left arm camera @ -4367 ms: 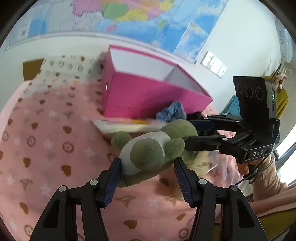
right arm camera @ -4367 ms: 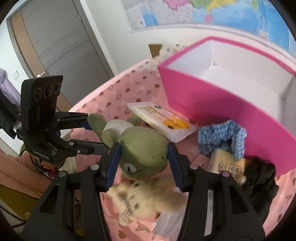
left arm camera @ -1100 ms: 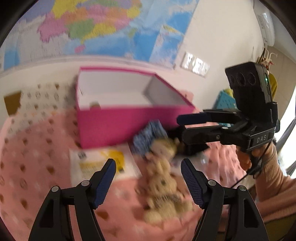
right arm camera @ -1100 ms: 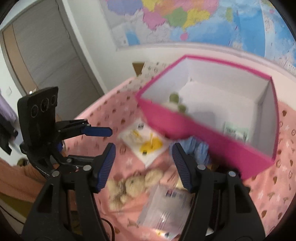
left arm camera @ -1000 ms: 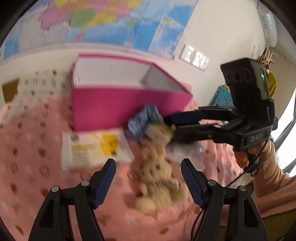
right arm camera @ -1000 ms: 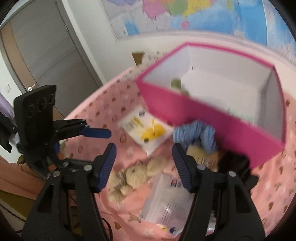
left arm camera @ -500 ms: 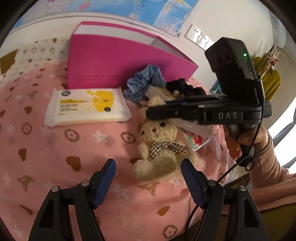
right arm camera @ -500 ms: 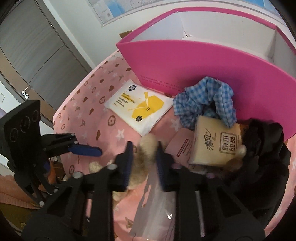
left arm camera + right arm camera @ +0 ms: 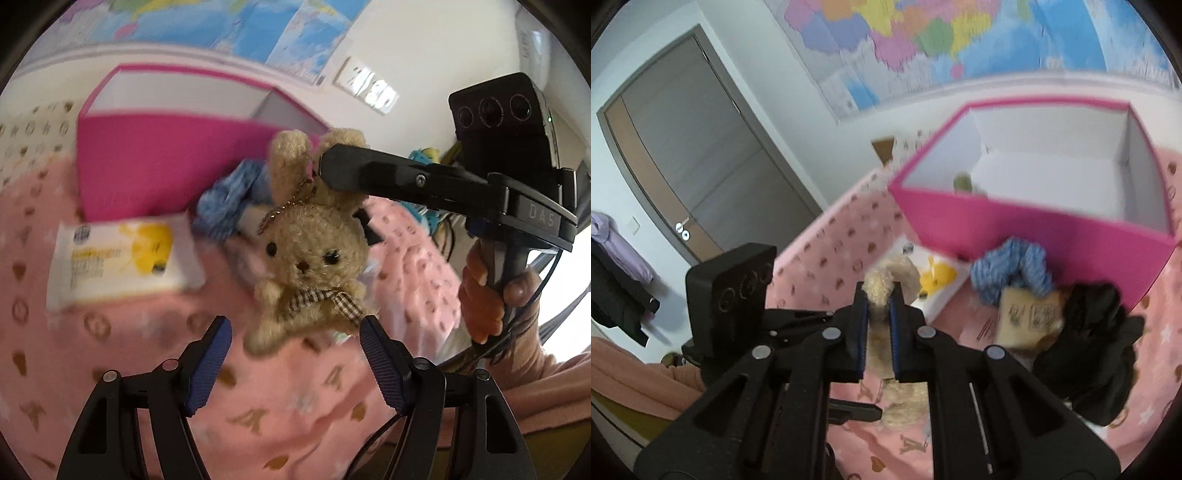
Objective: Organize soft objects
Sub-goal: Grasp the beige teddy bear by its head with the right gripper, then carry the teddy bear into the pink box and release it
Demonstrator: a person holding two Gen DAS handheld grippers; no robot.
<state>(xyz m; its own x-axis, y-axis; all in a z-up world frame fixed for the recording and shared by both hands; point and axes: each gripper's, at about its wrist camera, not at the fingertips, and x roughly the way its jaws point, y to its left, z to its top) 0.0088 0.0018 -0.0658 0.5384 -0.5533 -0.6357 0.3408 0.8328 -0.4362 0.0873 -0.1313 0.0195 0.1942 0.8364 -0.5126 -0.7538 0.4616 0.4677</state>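
A pink-blanketed bed [image 9: 110, 369] carries an open pink box [image 9: 1034, 229], a green plush toy [image 9: 962, 182] already inside. Beside it lie a wipes pack [image 9: 118, 258] and blue checked cloth [image 9: 1012, 273]. The right gripper [image 9: 878, 314], jaws clamped on one ear, lifts a beige plush bunny [image 9: 314, 251] clear of the bedding. The left gripper [image 9: 295, 354] waits below, jaws apart. Likely next: carry it over the box rim and release.

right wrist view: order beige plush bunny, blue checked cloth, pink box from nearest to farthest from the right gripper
1. Beige plush bunny, pinched by an ear in the right gripper.
2. Blue checked cloth, ahead to the right, on the bedspread.
3. Pink box, behind the cloth.
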